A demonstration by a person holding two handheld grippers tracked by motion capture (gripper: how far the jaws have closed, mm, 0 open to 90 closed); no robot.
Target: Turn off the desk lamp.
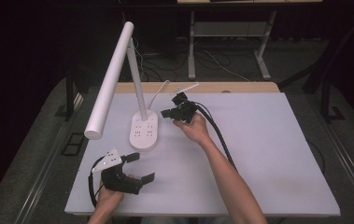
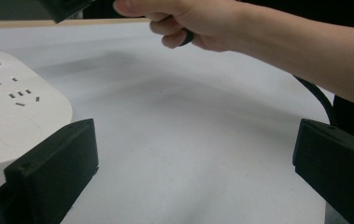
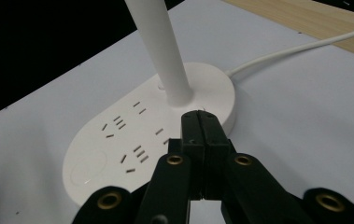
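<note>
Lamp first: a white desk lamp [image 1: 118,74] with a long tubular head and a slim upright post stands left of centre in the high view, on an oval white plastic base [image 1: 144,132] set with socket slots. A thin white cord [image 1: 158,92] runs from the base toward the wooden strip at the far edge of the pale grey table top [image 1: 268,154]. At lower left the left gripper [image 1: 140,168], black with a grey three-cornered plate on top, sits in the person's left hand [image 1: 107,198], jaws spread wide with nothing between them. Near the middle of the frame the right hand [image 1: 194,128] holds the right gripper [image 1: 165,112] just beside the base's right edge, a black cable trailing back along the forearm.

In the left gripper view, two black jaws rise from the lower corners, far apart over bare table. The white base [image 2: 16,116] fills the left side, and the right hand [image 2: 188,21] crosses the top of the frame.

In the right gripper view, the two black jaws are pressed together at lower centre, pinching nothing, their tip [image 3: 200,126] over the base's near rim, close to the foot of the lamp post [image 3: 158,46]. The cord [image 3: 300,46] leaves toward the upper right.
</note>
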